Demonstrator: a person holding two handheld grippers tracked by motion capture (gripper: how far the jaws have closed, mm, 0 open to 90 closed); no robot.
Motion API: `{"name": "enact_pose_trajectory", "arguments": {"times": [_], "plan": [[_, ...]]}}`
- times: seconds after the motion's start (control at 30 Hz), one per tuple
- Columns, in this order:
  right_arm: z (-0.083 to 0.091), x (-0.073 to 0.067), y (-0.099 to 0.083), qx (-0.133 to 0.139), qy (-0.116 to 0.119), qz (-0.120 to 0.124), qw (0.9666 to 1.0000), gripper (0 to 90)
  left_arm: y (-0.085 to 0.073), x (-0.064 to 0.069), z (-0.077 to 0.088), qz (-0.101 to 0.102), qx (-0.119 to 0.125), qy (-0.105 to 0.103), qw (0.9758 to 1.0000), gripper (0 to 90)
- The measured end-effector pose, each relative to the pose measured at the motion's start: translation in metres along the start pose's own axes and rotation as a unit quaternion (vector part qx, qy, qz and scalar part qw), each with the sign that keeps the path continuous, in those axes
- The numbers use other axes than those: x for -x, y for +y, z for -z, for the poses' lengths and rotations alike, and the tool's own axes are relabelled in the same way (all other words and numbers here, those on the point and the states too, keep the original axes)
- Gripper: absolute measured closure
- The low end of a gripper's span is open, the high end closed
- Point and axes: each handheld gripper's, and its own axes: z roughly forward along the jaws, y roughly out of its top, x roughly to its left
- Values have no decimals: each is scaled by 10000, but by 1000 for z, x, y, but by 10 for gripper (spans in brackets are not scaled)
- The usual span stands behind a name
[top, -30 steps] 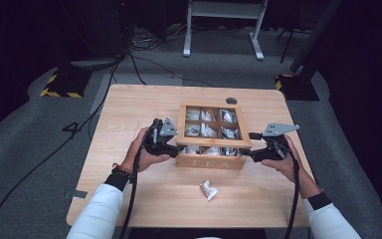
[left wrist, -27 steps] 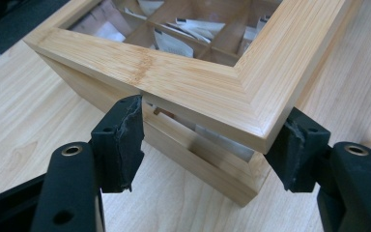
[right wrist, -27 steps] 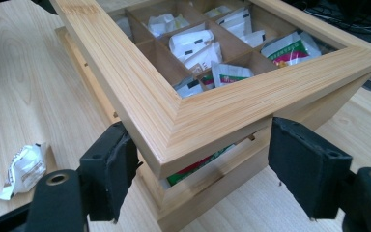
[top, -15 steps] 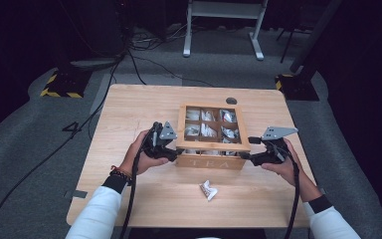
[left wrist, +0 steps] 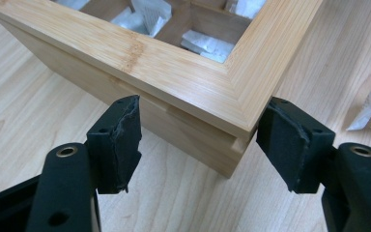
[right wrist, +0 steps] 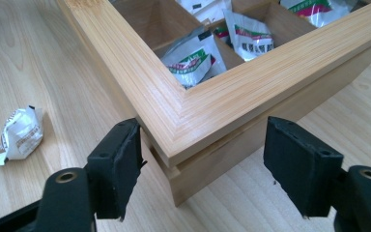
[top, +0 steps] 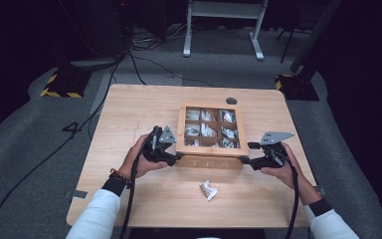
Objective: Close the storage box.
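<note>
Both grippers, left gripper (top: pixel 175 158) and right gripper (top: pixel 244 160), straddle the tea box (top: pixel 210 162) front corners, fingers released. Recommended: close evenly beneath the lid (left wrist: pixel 174 67) lip, lift level.

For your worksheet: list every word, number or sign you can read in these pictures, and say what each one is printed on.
"TEA": on the front wall of the wooden box, high view.
"4": dark mark on the grey floor left of the table.
Print on the loose packet lying on the table: too blurred to read.
Red and green labels on the packets in the box: too small to read.
</note>
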Motion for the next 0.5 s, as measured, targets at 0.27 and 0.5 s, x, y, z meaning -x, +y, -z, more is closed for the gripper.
{"name": "enact_pose_trajectory", "arguments": {"times": [0.27, 0.5], "plan": [[9, 1, -4, 320, 10, -162, 9994, 350, -9, -1, -2, 185, 94, -85, 9997, 330], [9, 2, -5, 353, 67, -245, 9991, 368, -19, -2, 1, 264, 155, -3, 9995, 328]]}}
